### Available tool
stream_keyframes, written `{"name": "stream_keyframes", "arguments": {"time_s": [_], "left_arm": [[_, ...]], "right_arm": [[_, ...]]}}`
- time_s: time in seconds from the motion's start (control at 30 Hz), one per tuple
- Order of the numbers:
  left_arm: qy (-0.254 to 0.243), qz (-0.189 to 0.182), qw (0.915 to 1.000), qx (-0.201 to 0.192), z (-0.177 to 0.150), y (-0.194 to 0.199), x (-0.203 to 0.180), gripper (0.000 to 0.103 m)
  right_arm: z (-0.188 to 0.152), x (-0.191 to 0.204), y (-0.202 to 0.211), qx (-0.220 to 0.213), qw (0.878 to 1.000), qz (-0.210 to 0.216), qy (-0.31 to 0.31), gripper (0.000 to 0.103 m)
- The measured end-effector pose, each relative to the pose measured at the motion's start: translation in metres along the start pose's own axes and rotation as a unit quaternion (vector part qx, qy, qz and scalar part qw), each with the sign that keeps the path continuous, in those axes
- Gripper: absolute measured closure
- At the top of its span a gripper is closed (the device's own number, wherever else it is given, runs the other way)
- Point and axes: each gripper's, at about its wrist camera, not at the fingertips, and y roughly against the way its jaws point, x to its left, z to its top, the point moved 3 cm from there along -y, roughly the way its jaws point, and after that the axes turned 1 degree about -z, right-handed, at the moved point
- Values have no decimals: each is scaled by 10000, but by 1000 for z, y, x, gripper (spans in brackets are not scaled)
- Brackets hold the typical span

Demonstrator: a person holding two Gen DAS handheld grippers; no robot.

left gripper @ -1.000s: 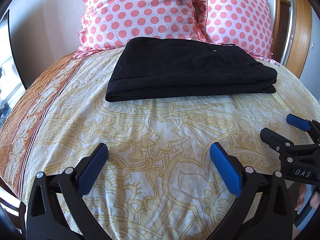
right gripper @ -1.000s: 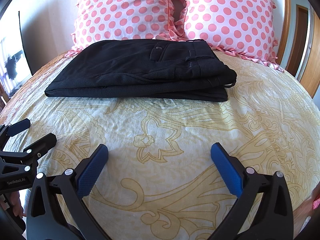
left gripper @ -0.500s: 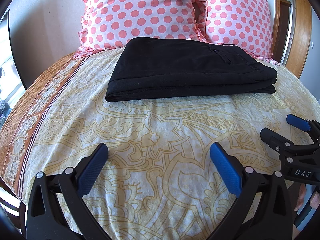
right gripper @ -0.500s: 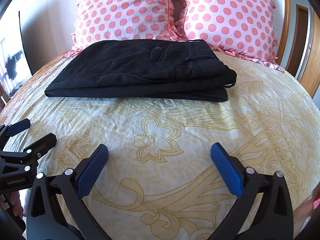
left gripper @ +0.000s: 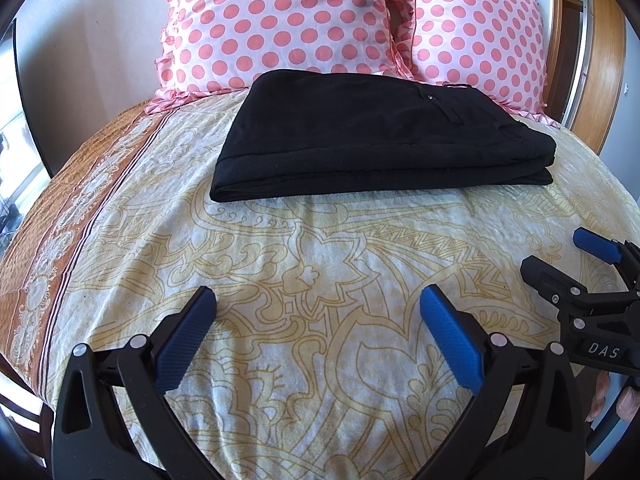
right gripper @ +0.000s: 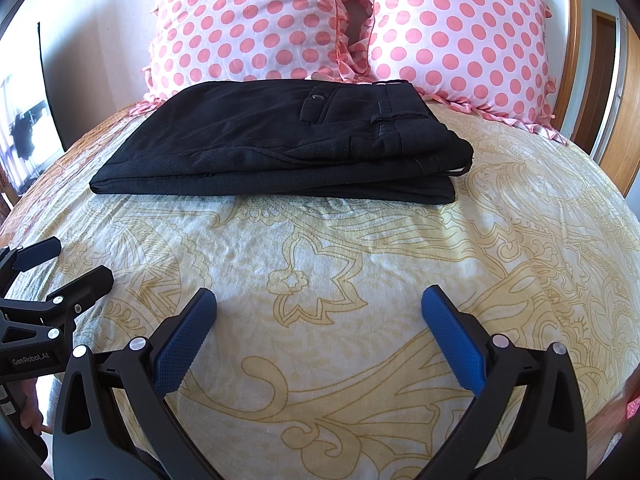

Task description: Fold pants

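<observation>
Left tool (left gripper: 316,312) with black arms and blue ribbed pads: spread wide, nothing between the pads, hovering low over the cream paisley bedspread (left gripper: 320,264). Right tool (right gripper: 320,312), same build: also spread, empty, just beside the left one.

Black fabric pants (right gripper: 280,148) ahead of both tools, well apart from the pads, lying on the bed just short of two pink polka-dot pillows (right gripper: 256,24).

Progress, judged from the layout: fold looks done. Pants stacked in a compact flat rectangle, several layers visible at the near edge. Nothing obviously left beyond maybe squaring up.

Condition of pants: top face smooth, minor creases only. Waistband, belt loops and buttoned back pocket on the upper layer toward the right end. Left end a clean rounded fold. Bottom layer sticks out slightly past the upper ones at the right end; small loop pokes out there. Edges otherwise roughly aligned.
</observation>
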Motion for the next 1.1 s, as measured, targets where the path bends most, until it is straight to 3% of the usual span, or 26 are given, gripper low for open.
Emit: {"name": "stream_keyframes", "arguments": {"time_s": [1.1], "left_arm": [[29,15,10000,6,1,-2,0,2]], "right_arm": [[0,1,1,-17,10000,-7,-7,1]]}}
